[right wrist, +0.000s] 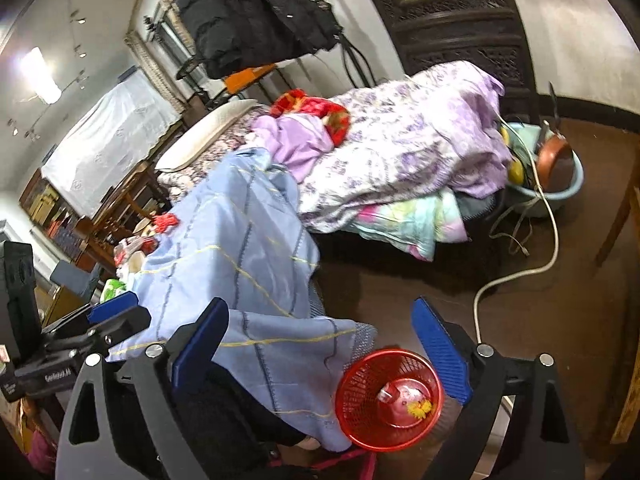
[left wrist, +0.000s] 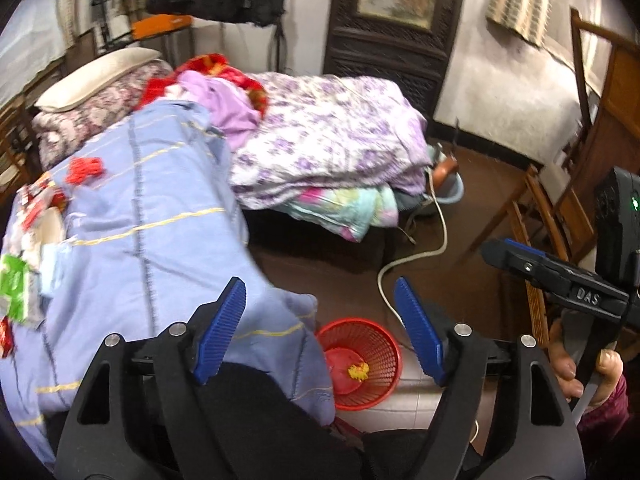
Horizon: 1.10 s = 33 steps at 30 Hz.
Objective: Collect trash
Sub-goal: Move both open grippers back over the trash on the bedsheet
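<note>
left gripper (left wrist: 320, 328) low in its frame, jaws spread, nothing between blue pads (left wrist: 224, 320). right gripper (right wrist: 320, 356) likewise gaping, empty. red mesh basket (right wrist: 390, 398) on floor at lower centre, between right fingers – yellow scrap (right wrist: 419, 408) inside. blue cloth (right wrist: 240, 264) just left, draped. more wrappers (left wrist: 24, 248) at left edge of left view – red, green, white, on cloth.

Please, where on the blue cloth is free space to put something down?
The middle of the blue cloth is bare, between the red scrap and the purple quilt. Its left edge is crowded with wrappers.
</note>
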Available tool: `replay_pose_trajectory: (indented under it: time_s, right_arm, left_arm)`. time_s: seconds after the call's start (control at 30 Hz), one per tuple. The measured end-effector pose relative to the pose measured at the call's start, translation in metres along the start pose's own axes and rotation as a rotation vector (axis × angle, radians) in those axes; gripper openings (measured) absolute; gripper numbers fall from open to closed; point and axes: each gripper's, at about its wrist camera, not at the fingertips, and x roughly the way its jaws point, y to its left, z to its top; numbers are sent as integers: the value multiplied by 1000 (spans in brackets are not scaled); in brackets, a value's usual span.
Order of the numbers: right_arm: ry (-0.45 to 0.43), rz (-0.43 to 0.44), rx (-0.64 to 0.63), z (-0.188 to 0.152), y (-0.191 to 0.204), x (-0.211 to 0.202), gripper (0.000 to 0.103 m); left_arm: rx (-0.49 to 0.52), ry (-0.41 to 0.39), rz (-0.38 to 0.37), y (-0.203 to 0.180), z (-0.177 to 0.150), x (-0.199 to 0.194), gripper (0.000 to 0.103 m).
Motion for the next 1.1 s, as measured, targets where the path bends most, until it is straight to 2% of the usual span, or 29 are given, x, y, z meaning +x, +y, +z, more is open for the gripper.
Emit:
replay_pose_trajectory:
  time_s: [0.33,0.57,0.87,1.1]
  right_arm:
    - [-9,118,-114,1,82,-6,93]
    - [14,176,-216,-5,152,0,95]
    - [135,181,-305,-23,228,48,96]
    - [212,159,-371,-35,268,85,96]
  left_arm:
    - [-157,-106,108,73,-31,-62,81]
    - [-332,-156,173,150,-71,-102,85]
    - [-578,-131,289,275,-115,-109,85]
    - [-680,-99,327,341,-140,-101,85]
